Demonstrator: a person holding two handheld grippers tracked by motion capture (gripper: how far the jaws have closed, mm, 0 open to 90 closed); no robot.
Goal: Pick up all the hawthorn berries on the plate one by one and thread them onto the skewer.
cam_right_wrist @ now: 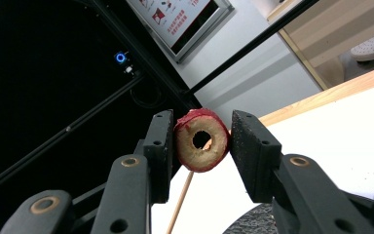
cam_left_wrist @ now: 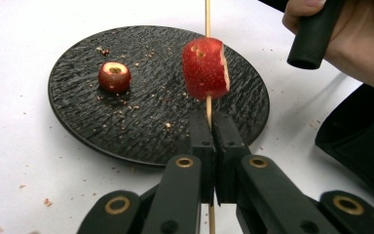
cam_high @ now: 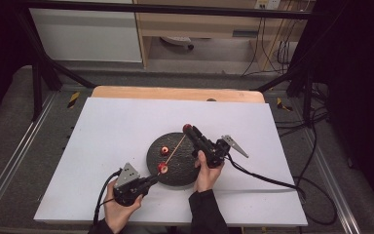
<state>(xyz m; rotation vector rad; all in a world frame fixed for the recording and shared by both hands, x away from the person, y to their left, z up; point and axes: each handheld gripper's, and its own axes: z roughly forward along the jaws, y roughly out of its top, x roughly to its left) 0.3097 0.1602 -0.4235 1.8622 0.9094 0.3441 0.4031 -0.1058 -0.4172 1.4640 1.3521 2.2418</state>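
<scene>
A black round plate (cam_high: 182, 170) lies mid-table. My left gripper (cam_high: 154, 179) (cam_left_wrist: 209, 122) is shut on the lower end of a thin wooden skewer (cam_high: 177, 146) (cam_left_wrist: 207, 14). A red fruit chunk (cam_high: 162, 168) (cam_left_wrist: 205, 68) is threaded on the skewer just beyond the jaws, above the plate. My right gripper (cam_high: 190, 130) (cam_right_wrist: 202, 146) is shut on a cored red fruit ring (cam_high: 187, 127) (cam_right_wrist: 202, 140) at the skewer's far end; the skewer (cam_right_wrist: 180, 204) shows below the ring. A third red piece (cam_high: 165, 150) (cam_left_wrist: 114, 76) sits on the plate (cam_left_wrist: 78, 117).
A white sheet (cam_high: 112, 131) covers the table, with a wooden edge (cam_high: 175, 92) at the back. Crumbs (cam_left_wrist: 44, 201) dot the sheet and plate. A black cable (cam_high: 268, 179) trails right from the right gripper. The right hand (cam_left_wrist: 355, 44) is close to the skewer.
</scene>
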